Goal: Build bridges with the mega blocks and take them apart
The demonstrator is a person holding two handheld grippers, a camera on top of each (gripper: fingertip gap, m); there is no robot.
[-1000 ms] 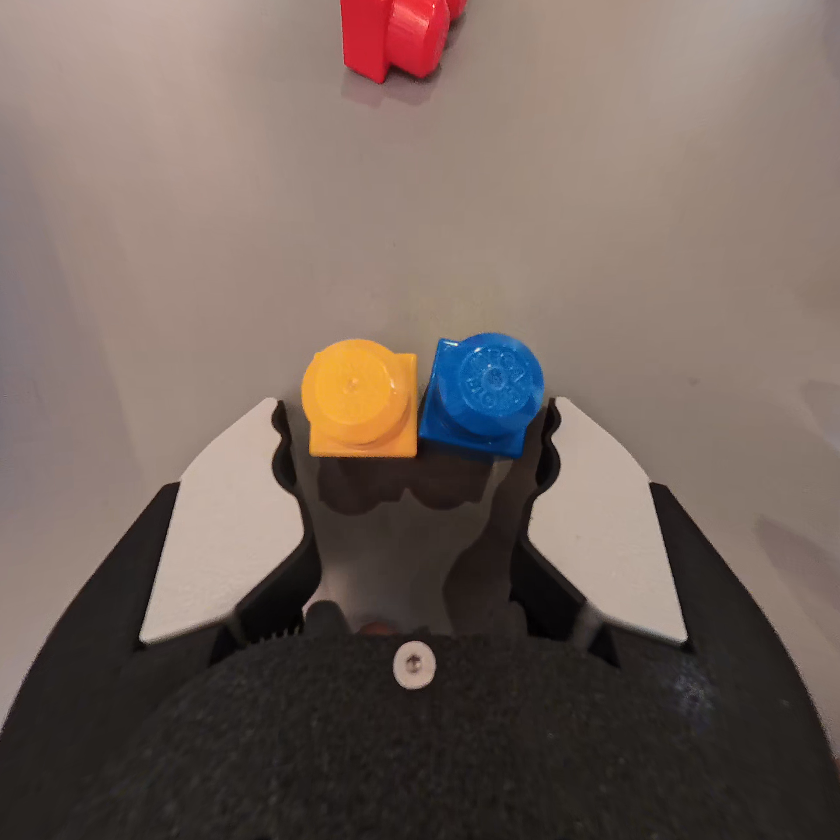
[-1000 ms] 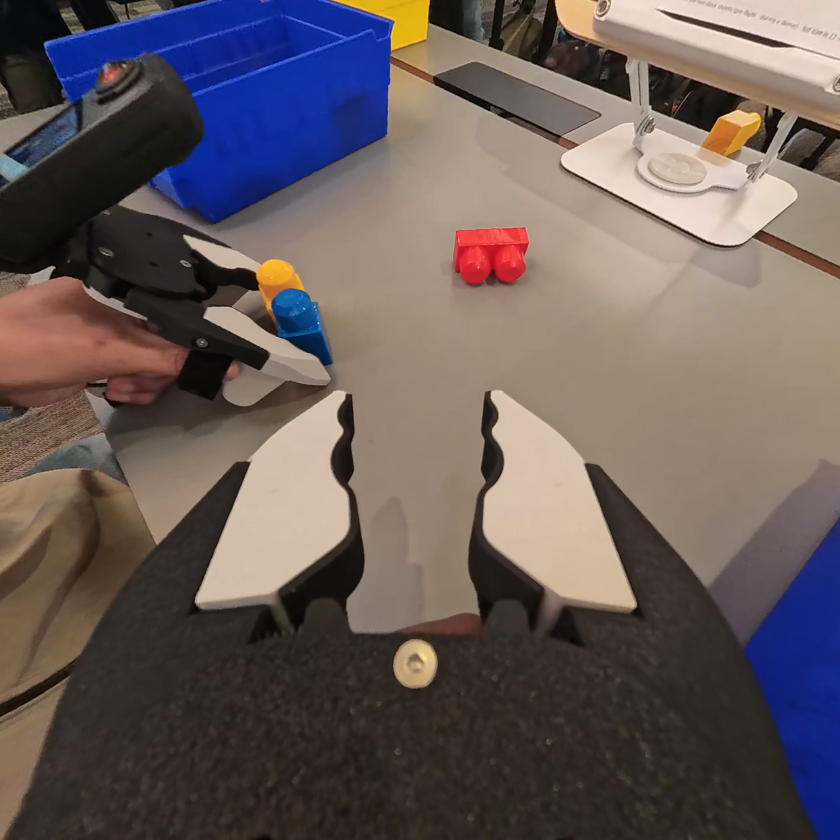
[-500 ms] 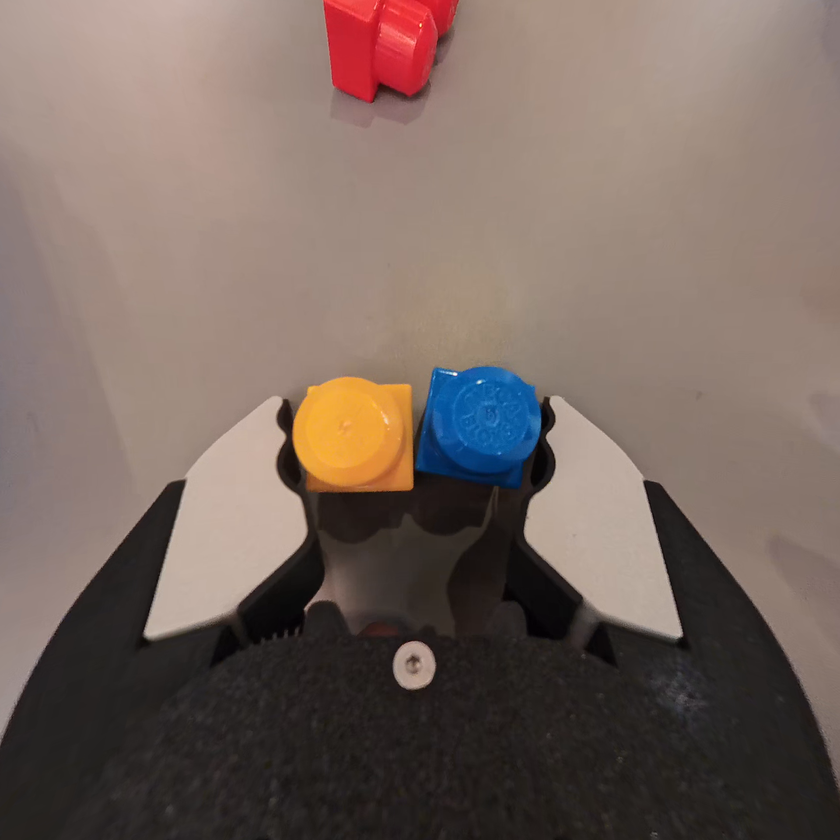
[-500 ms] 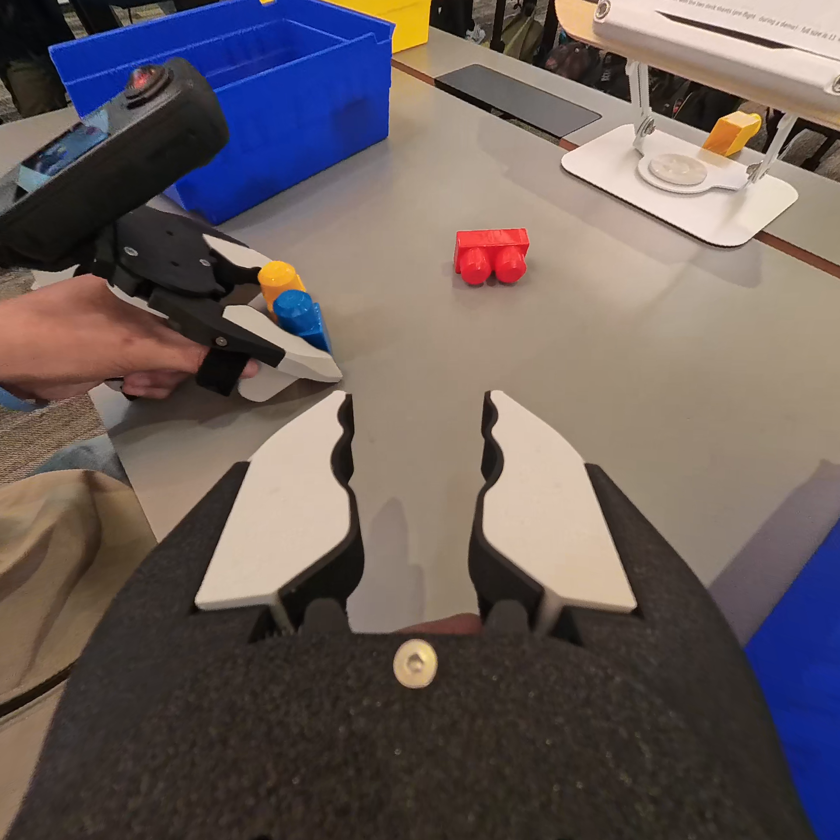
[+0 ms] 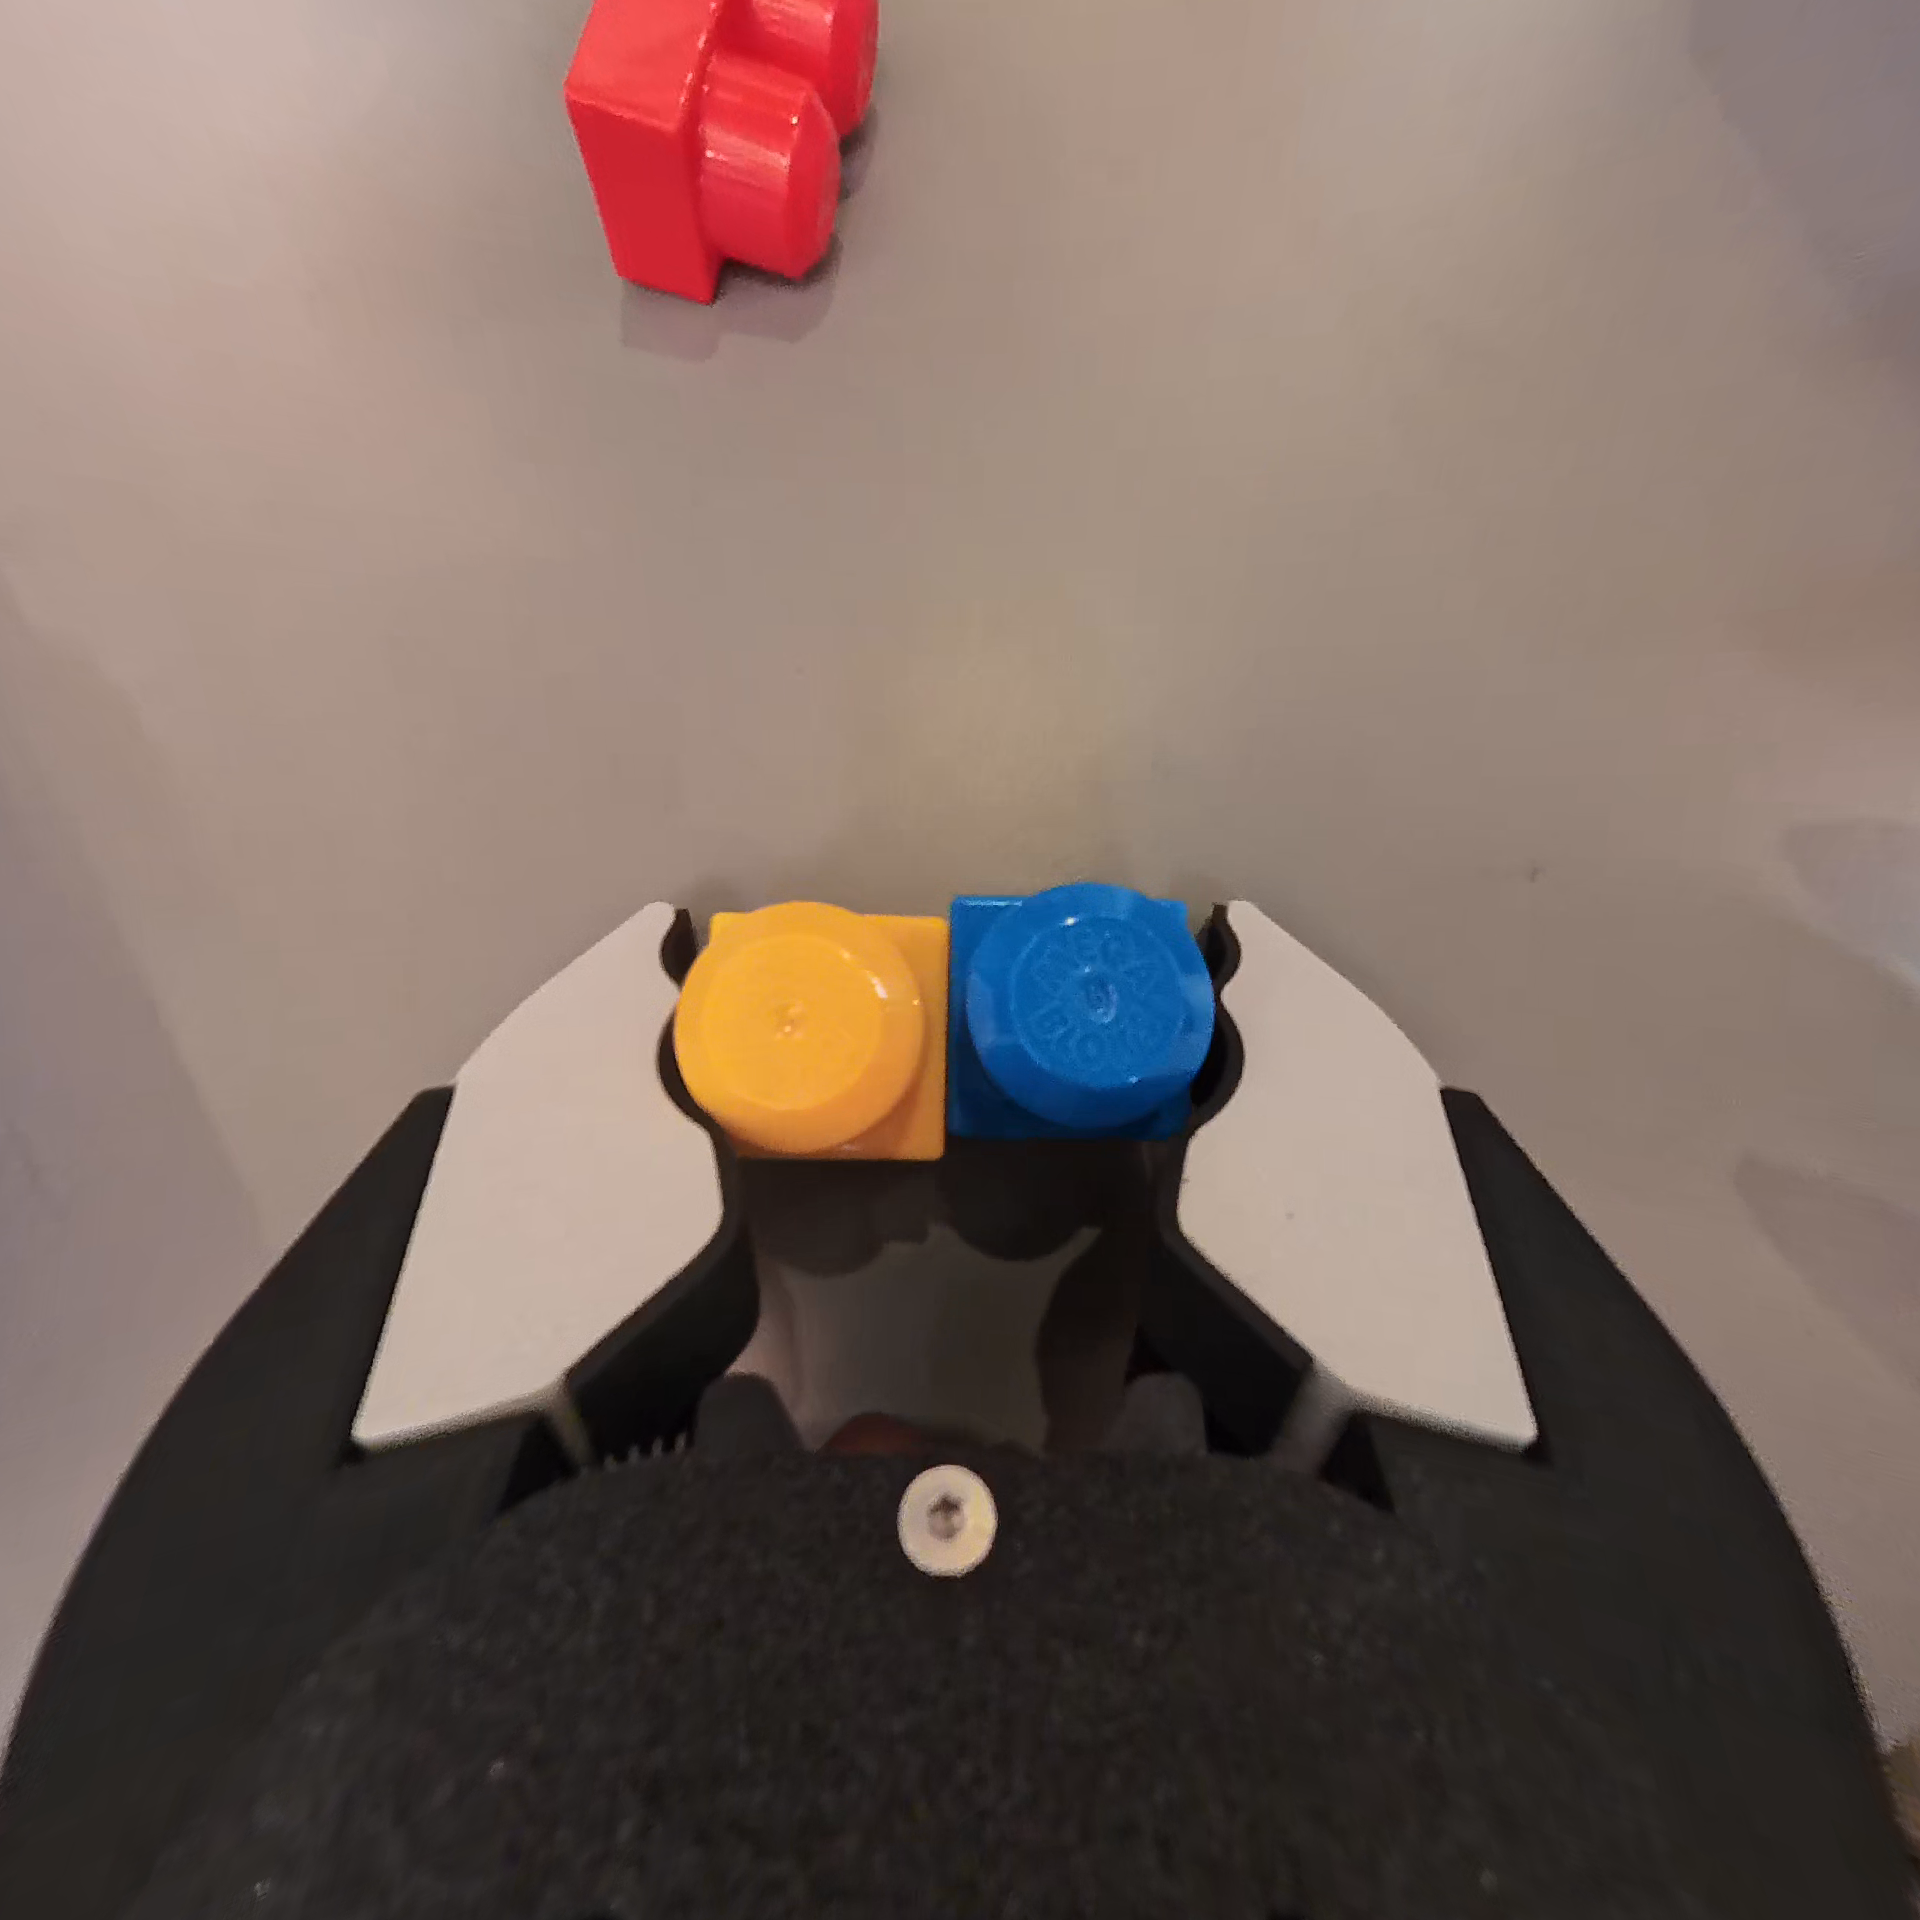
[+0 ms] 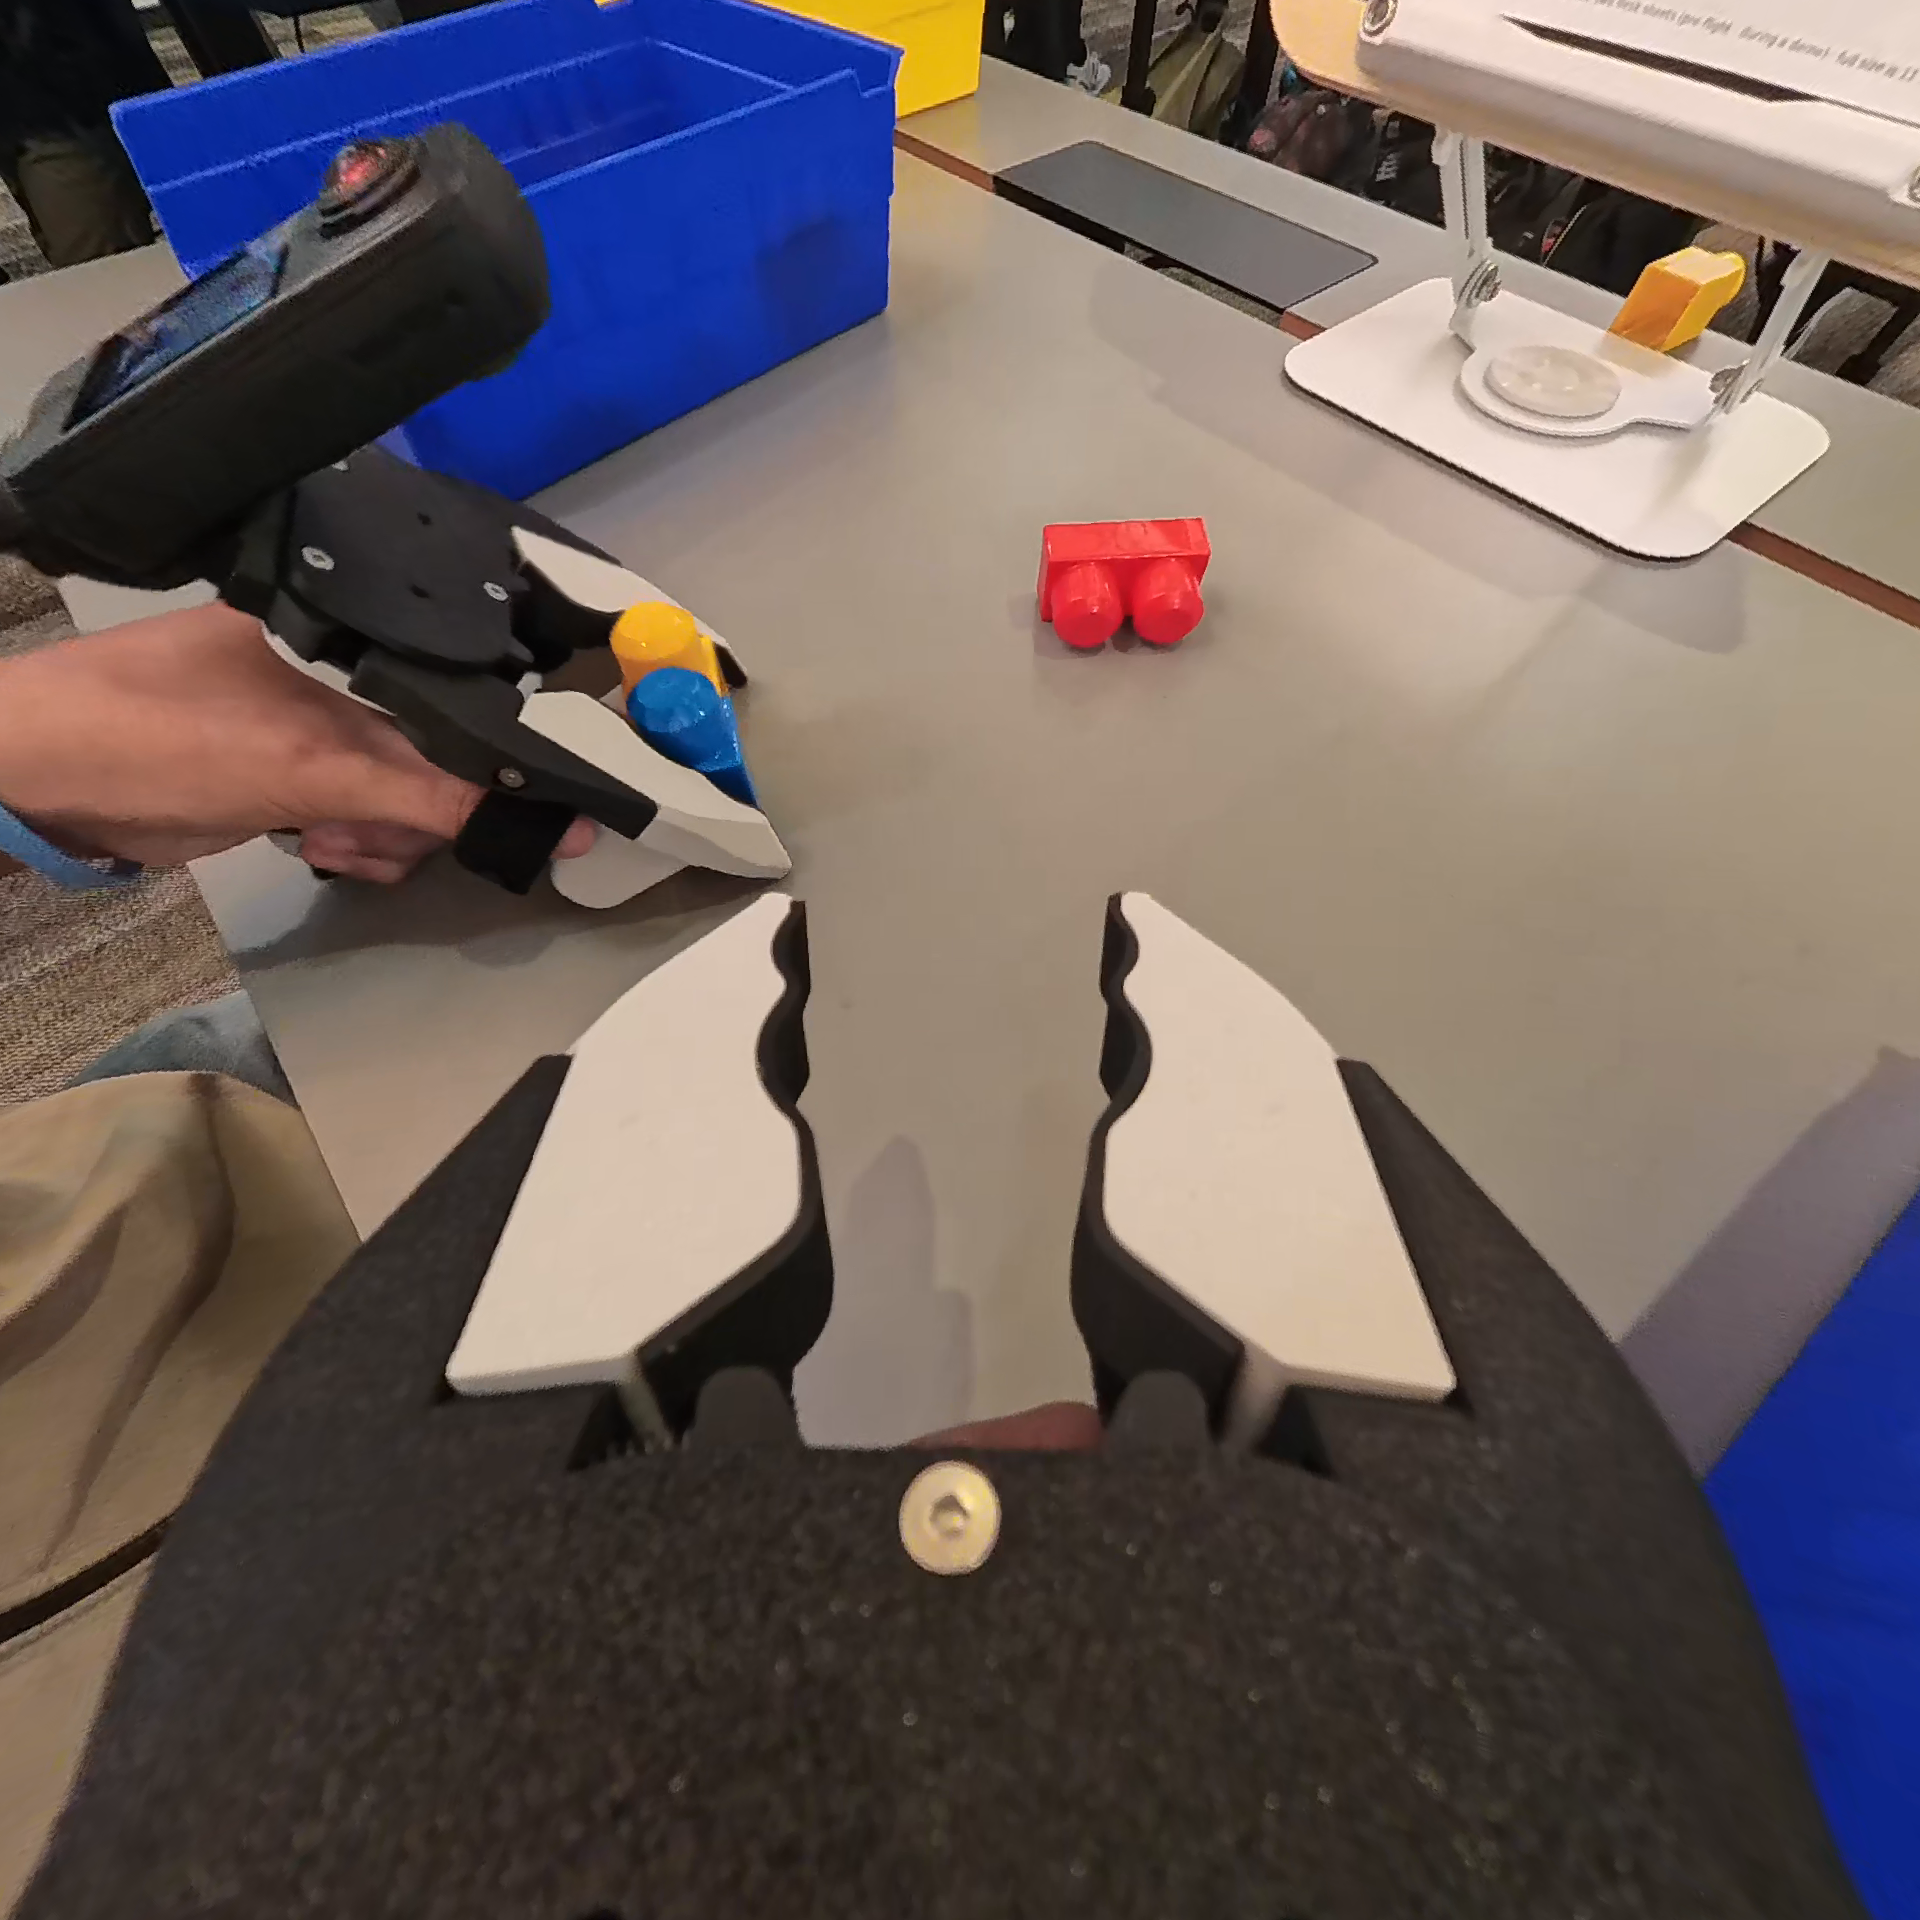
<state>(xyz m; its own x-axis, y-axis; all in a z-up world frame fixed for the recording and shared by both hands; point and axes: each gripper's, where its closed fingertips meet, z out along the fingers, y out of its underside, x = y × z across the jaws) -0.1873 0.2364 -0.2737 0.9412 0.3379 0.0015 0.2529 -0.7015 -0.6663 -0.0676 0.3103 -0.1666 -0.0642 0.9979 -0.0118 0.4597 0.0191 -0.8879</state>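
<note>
A yellow block (image 5: pixel 805 1029) and a blue block (image 5: pixel 1081 1013) stand side by side, studs up, on the grey table (image 5: pixel 1351 520). My left gripper (image 5: pixel 951 912) is shut on the pair, one finger against each outer side. In the right wrist view the yellow block (image 6: pixel 655 639) and the blue block (image 6: pixel 686 722) sit between those fingers at the left. A red two-stud block (image 5: pixel 717 156) lies on its side farther ahead; it also shows in the right wrist view (image 6: pixel 1122 582). My right gripper (image 6: pixel 951 904) is open and empty above the table, nearer than the red block.
A blue bin (image 6: pixel 665 208) stands at the back left, with a yellow bin (image 6: pixel 925 52) behind it. A white stand (image 6: pixel 1558 416) with an orange block (image 6: pixel 1673 301) is at the back right. A black pad (image 6: pixel 1184 223) lies at the back. A hand (image 6: pixel 208 748) holds the left gripper at the table's left edge. My right tips are about 20 cm from the red two-stud block (image 5: pixel 717 156), my left tips only 12 cm. Look for it in the right wrist view (image 6: pixel 1065 581) too.
My left gripper moved forward around the yellow and blue blocks and closed on them, pressing them together. My right gripper has not moved.
</note>
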